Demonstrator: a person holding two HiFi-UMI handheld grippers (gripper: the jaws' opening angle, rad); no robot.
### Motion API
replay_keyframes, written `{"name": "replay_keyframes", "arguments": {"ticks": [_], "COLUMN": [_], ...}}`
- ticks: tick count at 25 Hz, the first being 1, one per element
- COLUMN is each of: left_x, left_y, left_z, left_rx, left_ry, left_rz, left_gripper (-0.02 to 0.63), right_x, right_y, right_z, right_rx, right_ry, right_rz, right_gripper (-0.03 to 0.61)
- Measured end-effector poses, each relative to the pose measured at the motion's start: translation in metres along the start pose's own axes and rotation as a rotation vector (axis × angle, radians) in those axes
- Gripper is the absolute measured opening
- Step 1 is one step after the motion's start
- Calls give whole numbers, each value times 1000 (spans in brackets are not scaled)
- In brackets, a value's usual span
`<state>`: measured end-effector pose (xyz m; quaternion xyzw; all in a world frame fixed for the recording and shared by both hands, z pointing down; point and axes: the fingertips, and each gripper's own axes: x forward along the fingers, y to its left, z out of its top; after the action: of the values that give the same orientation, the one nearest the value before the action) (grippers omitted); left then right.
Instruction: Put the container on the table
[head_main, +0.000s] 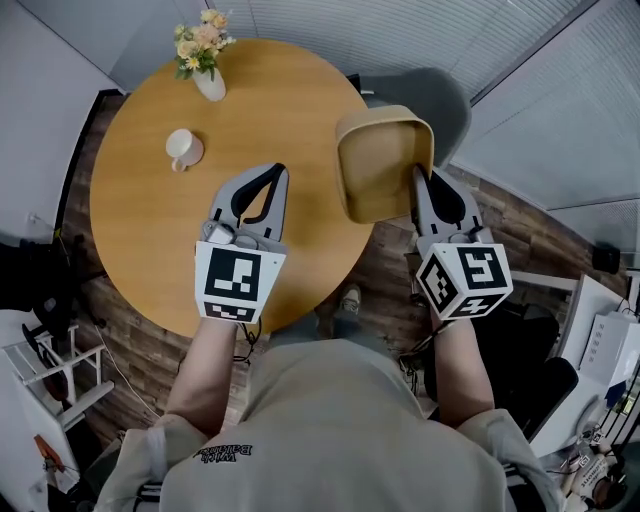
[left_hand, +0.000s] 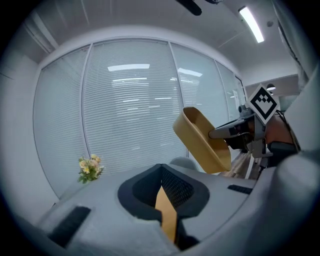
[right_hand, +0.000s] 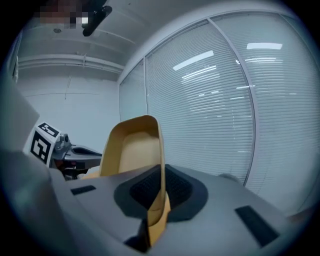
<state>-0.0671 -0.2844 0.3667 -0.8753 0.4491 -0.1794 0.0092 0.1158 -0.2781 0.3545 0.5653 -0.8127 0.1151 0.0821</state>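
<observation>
A tan, rounded-square container (head_main: 380, 165) hangs tilted over the right edge of the round wooden table (head_main: 150, 220). My right gripper (head_main: 419, 175) is shut on its near right rim, with the thin wall pinched between the jaws in the right gripper view (right_hand: 161, 195). The container (right_hand: 132, 150) rises open-side left there. My left gripper (head_main: 277, 172) hovers above the table's middle, shut, with nothing in it. In the left gripper view (left_hand: 162, 192) a sliver of table shows through the jaws, and the container (left_hand: 202, 140) hangs to the right.
A white vase of flowers (head_main: 208, 80) stands at the table's far edge, with a white cup (head_main: 183, 150) nearer on the left. A grey chair (head_main: 440, 100) sits behind the container. Window blinds fill both gripper views. Shelves and clutter line the floor at both sides.
</observation>
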Motion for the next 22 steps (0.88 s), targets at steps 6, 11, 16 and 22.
{"name": "replay_keyframes", "arguments": {"ticks": [6,11,16,22], "left_x": [29,48,62,79], "left_y": [-4,-11,-7,-15], "left_z": [-28,-58,-86,-126], "left_rx": [-53,-99,-190,-263], "left_ry": [52,106,150,216], "left_rz": [-40,-80,-87,-121], "left_gripper": [21,21,21,21], "right_x": [35,62,83,99], "right_y": [-17,-24,-37,-43], "right_z": [-53,-98,-141,-201], "right_rx": [-11,75,143,185], "right_ry": [101,185,262,377], "right_rz": [-21,-10,-35,-64], "right_gripper": [32,34,34,34]}}
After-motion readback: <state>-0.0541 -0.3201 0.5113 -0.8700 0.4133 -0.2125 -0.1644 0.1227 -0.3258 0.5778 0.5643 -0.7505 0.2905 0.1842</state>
